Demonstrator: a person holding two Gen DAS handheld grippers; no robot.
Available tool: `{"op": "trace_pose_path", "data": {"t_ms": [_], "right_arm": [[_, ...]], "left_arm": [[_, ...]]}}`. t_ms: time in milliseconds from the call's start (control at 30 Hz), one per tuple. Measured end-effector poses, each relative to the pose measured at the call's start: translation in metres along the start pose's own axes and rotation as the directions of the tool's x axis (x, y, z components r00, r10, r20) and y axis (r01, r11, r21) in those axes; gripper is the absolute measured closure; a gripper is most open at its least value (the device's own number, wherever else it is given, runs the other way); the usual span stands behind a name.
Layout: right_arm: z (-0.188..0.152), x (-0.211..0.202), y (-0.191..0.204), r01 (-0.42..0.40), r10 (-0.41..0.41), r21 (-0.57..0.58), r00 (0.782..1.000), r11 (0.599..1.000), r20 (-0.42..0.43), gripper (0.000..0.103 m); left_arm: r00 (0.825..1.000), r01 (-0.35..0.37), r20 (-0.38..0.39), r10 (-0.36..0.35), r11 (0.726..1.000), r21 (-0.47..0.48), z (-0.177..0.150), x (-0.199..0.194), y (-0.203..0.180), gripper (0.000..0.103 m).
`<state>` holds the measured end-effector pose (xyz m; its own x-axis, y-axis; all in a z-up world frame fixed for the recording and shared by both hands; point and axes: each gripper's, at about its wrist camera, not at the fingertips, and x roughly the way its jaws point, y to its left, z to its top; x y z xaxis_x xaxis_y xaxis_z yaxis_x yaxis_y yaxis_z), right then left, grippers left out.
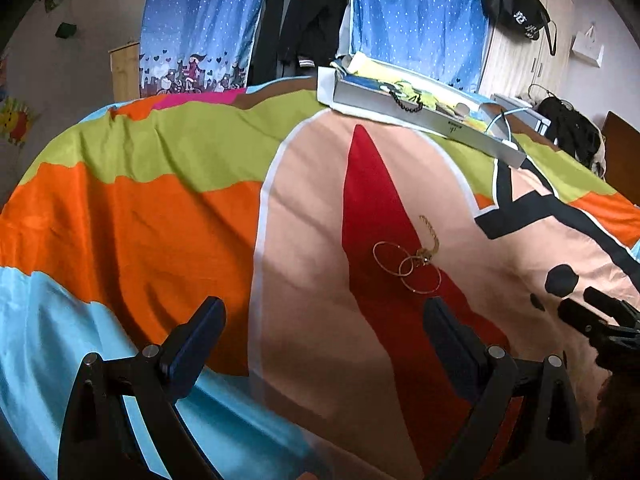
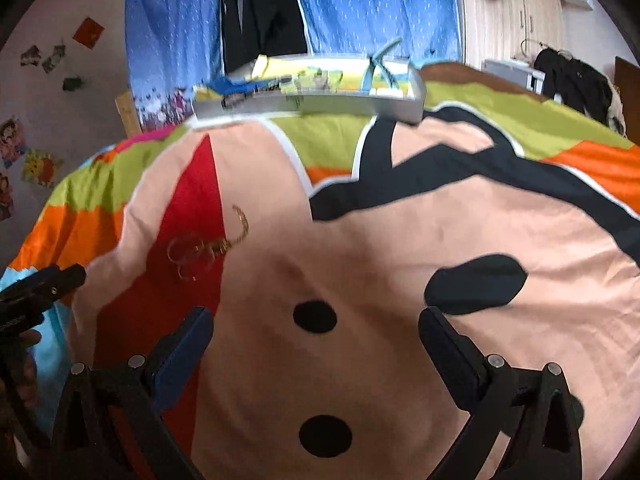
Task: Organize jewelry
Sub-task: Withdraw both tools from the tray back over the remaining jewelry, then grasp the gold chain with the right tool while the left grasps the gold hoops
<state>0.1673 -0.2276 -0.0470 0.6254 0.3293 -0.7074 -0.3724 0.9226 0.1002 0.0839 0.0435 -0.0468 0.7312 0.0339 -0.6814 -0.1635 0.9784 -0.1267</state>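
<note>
As seen from the left wrist, the left gripper [image 1: 324, 320] hovered over the bedspread [image 1: 140, 216] with its jaws wide apart and nothing between them. The jewelry [image 1: 412, 264], a loose cluster of thin gold hoops tangled with a short gold chain [image 1: 431, 232], lay on the red patch of the bedspread, just ahead of the right-hand jaw and off the centre line to the right. The chain ran away from the camera, curving from the hoops toward the far tray [image 1: 420, 114]; that curve gave the cluster its long axis. The right gripper [image 1: 600, 320] showed at the right edge, beside the cluster.

As seen from the right wrist, the right gripper [image 2: 316, 328] likewise held its jaws apart and empty. The jewelry [image 2: 204, 248], blurred here, lay ahead and well to the left of the jaws. The left gripper [image 2: 40, 284] appeared nearer to it, so the left seemed better placed for the pickup.
</note>
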Motion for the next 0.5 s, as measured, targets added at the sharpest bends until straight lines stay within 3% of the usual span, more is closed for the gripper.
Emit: {"op": "trace_pose_path", "data": {"t_ms": [500], "right_arm": [[0.000,0.026,0.001,-0.007,0.006,-0.014,0.999,1.000,-0.051,0.000]], "left_arm": [[0.998,0.011,-0.067,-0.009,1.000,0.024,-0.003,0.026,0.004,0.007]]}}
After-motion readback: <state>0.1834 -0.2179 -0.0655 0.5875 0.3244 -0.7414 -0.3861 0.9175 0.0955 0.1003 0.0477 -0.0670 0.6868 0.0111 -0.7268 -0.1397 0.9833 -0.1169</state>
